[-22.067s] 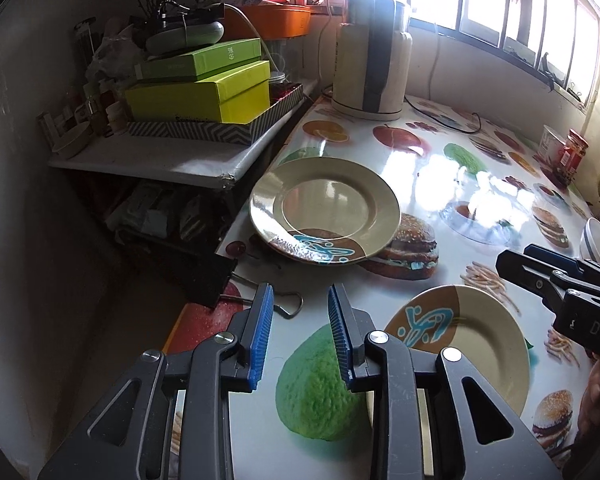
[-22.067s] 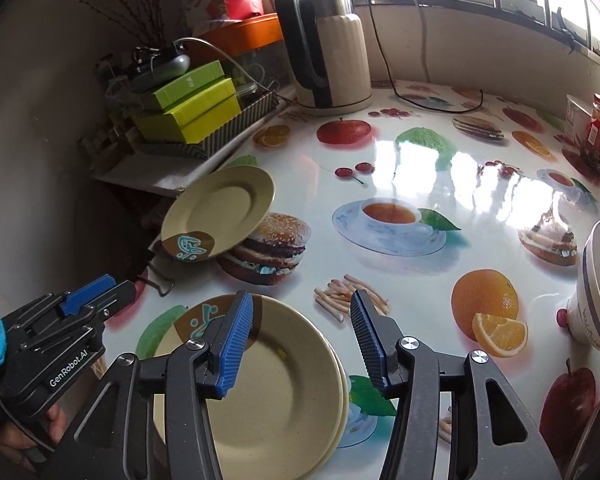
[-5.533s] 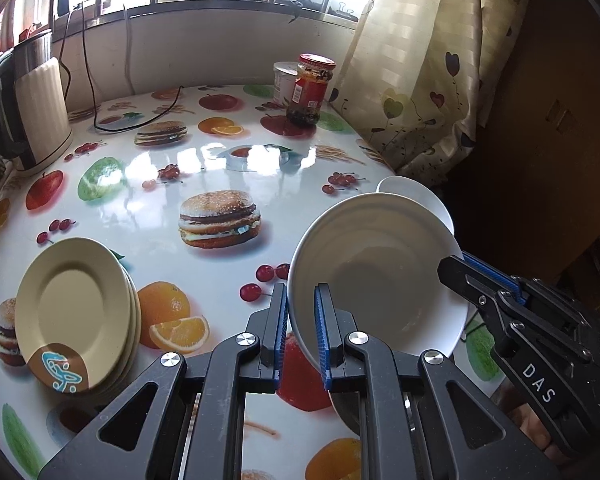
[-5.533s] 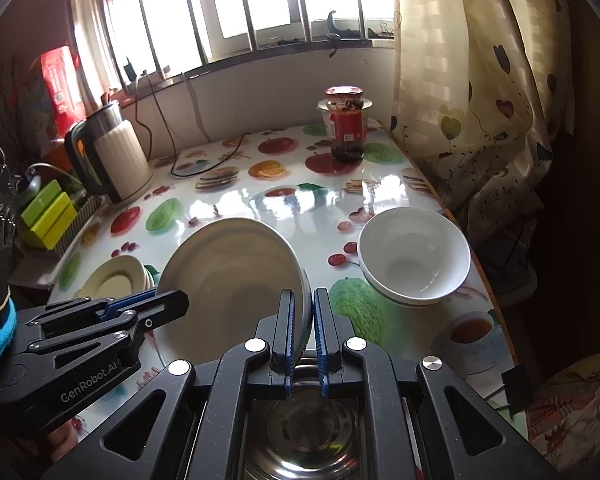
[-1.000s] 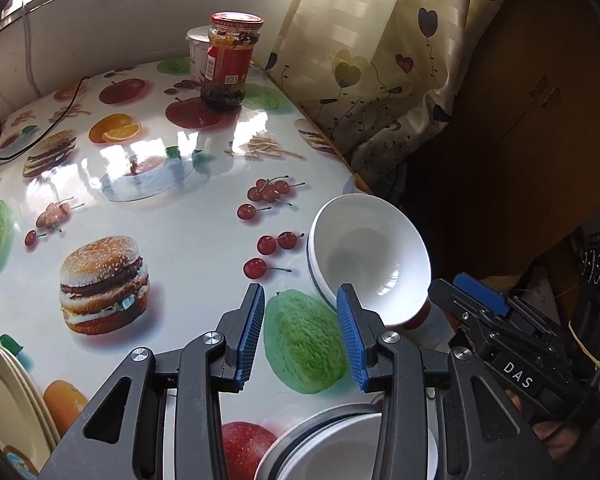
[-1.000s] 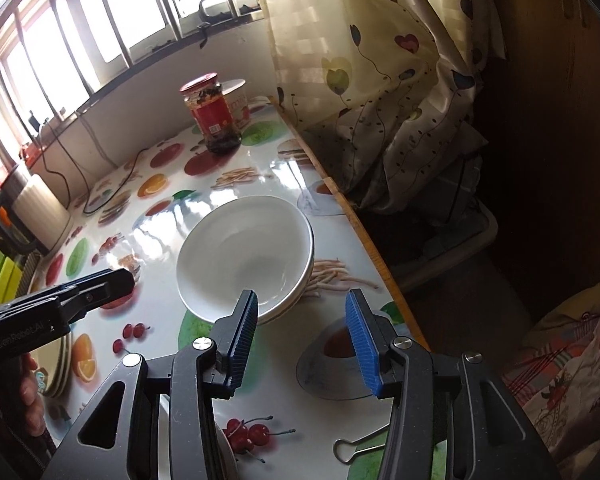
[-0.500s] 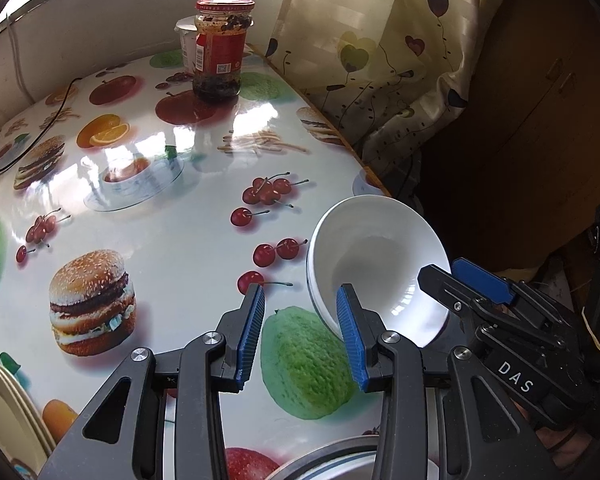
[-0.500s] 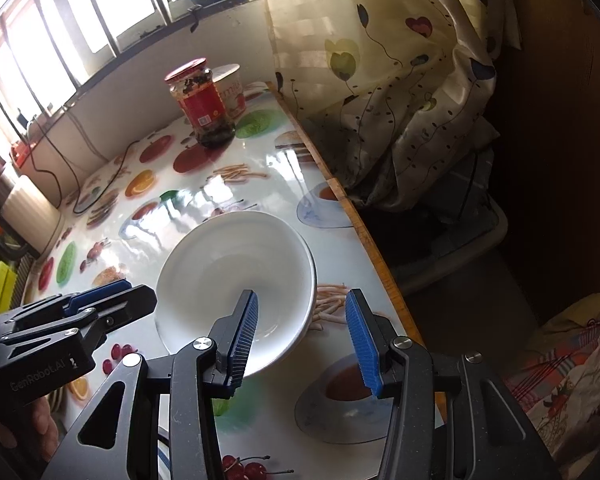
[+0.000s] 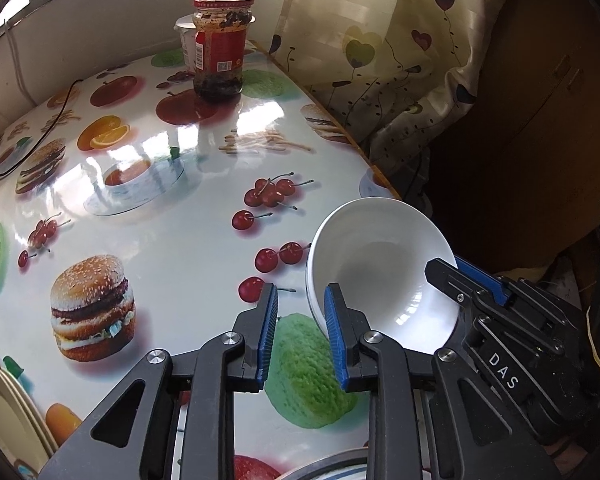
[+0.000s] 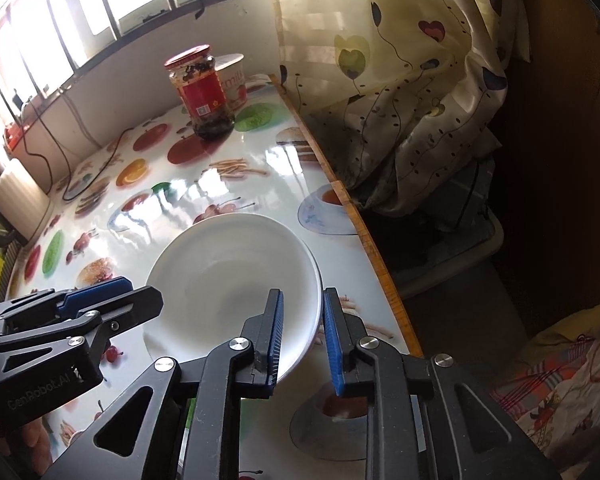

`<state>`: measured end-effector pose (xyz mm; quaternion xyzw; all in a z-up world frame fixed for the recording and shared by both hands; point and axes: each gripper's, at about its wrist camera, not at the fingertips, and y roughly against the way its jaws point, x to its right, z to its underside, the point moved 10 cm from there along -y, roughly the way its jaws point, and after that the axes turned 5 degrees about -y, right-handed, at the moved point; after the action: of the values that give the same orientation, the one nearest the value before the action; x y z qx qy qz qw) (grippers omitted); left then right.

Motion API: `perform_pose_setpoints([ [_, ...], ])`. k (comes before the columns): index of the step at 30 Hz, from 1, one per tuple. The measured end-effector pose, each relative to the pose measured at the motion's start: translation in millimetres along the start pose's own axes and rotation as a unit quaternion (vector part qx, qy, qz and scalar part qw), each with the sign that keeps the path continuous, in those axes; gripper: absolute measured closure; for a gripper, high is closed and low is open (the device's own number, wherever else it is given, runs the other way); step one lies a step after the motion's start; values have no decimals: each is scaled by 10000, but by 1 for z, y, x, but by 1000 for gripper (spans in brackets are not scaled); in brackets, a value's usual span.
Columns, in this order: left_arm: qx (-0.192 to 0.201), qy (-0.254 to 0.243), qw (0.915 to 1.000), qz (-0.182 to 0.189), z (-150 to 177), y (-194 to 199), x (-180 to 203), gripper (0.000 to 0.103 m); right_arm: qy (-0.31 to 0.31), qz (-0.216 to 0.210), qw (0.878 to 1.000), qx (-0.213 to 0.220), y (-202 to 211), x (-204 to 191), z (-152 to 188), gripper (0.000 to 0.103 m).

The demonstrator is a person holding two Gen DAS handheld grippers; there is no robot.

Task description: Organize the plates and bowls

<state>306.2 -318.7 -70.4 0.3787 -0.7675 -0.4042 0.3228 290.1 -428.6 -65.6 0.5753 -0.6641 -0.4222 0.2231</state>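
Observation:
Two stacked white bowls sit near the table's right edge, also in the right wrist view. My left gripper is open, its right finger level with the bowls' left rim. My right gripper is open and straddles the bowls' right rim, one finger inside and one outside. It also shows in the left wrist view. A stack of tan plates lies at the lower left. The rim of another white dish shows at the bottom edge.
A red-lidded jar and a white cup stand at the table's far end. A curtain hangs past the table's right edge. A black cable lies at the far left.
Both grippers moved in on the stacked bowls. My right gripper's fingers now straddle the right rim and have narrowed. My left gripper has come up beside the left rim.

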Motion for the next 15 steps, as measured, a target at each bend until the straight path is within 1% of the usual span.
perform_pose_setpoints([
  [3, 3, 0, 10000, 8, 0, -1, 1, 84, -12, -7, 10000, 1, -1, 1, -1, 89],
  [6, -25, -36, 10000, 17, 0, -3, 3, 89, -13, -29, 10000, -15, -1, 1, -1, 90],
  [8, -25, -53, 10000, 19, -1, -3, 5, 89, 4, -17, 10000, -55, -2, 1, 1, 90],
  [10, -23, -74, 10000, 54, -1, -2, 7, 93, 30, 0, 10000, -80, -3, 0, 2, 90],
  [15, -41, -16, 10000, 69, -1, -2, 7, 94, -21, 10, 10000, -82, -4, 1, 3, 91],
])
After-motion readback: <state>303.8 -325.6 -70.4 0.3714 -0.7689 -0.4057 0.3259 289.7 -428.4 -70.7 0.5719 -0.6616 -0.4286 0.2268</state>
